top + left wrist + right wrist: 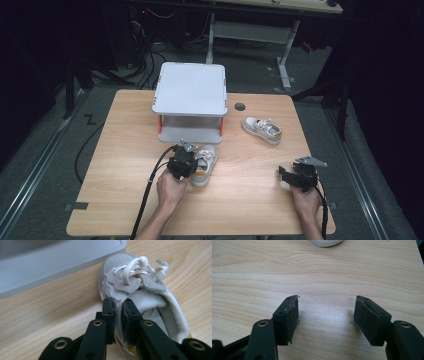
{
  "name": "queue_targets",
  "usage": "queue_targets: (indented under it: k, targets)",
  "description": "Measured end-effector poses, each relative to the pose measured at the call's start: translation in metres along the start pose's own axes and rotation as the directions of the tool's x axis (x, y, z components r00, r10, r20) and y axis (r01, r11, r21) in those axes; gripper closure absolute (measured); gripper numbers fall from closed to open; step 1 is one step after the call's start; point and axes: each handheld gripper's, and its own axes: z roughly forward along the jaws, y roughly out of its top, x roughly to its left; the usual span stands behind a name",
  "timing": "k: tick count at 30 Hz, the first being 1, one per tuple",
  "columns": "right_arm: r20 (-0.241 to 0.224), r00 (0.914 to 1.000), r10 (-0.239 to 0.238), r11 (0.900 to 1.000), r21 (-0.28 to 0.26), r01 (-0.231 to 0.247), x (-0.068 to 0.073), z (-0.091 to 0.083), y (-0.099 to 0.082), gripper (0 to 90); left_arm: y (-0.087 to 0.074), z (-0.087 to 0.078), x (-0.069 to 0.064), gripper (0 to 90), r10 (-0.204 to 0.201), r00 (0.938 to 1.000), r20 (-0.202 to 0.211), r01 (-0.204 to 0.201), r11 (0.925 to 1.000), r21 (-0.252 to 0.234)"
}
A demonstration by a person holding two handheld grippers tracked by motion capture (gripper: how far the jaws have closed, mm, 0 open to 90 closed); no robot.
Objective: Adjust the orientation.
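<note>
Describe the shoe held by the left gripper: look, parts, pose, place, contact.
The shoe is a small off-white sneaker with white laces tied in a bow, a perforated toe, suede-like eyelet panels and a yellow patch at the heel. It stands upright on the wooden table, toe toward the grey two-tier rack. The left gripper is shut on its collar wall near the heel.

The grey stand (190, 102) takes up the far middle of the table (125, 200), and the near shoe (204, 165) lies just in front of its lower shelf, leaving only a thin strip of bare wood between them. The left gripper (186, 161) is clamped on that shoe's side wall. To the right, the second shoe (262, 130) lies beside the stand. The wood between the two shoes is bare, as is the patch under the right gripper (291, 176), whose jaws stand wide apart.
</note>
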Motion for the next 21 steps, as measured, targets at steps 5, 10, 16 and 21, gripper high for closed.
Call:
queue_targets:
  k: [5,10,16,21]
  targets:
    - [0.000,1.0000,0.000,1.0000,0.000,0.000,0.000,0.000,0.000,36.5,0.001,0.002,-0.004,79.0,-0.018,0.9978,0.064,0.018,0.9998,-0.003]
    - [0.000,1.0000,0.000,1.0000,0.000,0.000,0.000,0.000,0.000,36.5,0.001,0.003,-0.010,77.3,-0.035,0.9953,0.091,0.035,0.9994,-0.004]
    - [0.001,1.0000,0.000,1.0000,0.000,0.000,0.000,0.000,0.000,36.4,0.005,0.011,-0.025,75.7,-0.039,0.9900,0.136,0.040,0.9992,-0.008]
    - [0.001,1.0000,0.001,1.0000,0.000,-0.001,0.000,0.000,0.000,36.4,0.002,0.011,-0.022,75.0,-0.044,0.9880,0.148,0.048,0.9986,-0.022]
